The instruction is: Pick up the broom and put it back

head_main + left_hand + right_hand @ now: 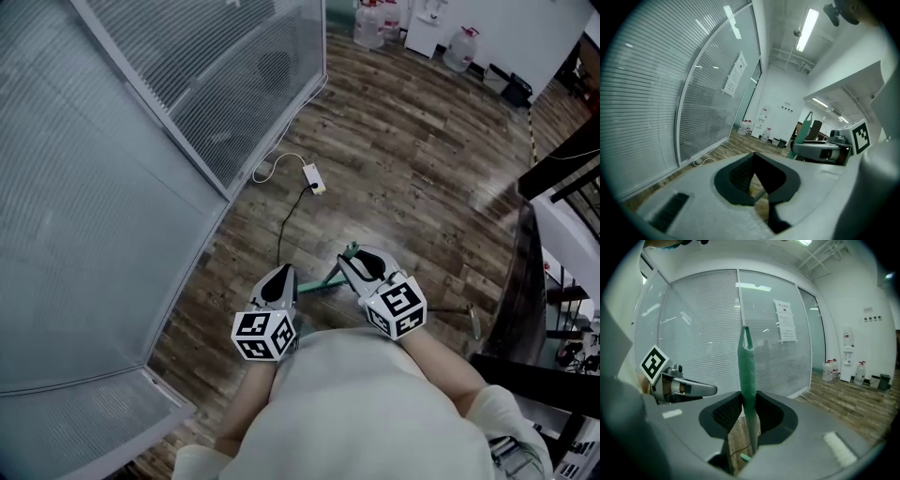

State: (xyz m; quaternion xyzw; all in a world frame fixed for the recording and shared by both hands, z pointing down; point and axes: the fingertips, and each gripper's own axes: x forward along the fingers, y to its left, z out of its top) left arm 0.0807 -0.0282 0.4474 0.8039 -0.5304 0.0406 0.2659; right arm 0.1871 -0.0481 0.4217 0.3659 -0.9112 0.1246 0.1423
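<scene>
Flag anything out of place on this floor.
A white power strip lies loose on the wood floor beside the glass partition. Its dark cable trails out across the walking space, where it could catch a foot. Nothing looks spilled or broken.

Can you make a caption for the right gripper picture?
Right gripper jaws clamp the green broom handle before a glass wall.

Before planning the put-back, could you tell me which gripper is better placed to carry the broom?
Right, probably: the right gripper clamps the broom between its jaws; the left gripper looks shut and empty.
</scene>
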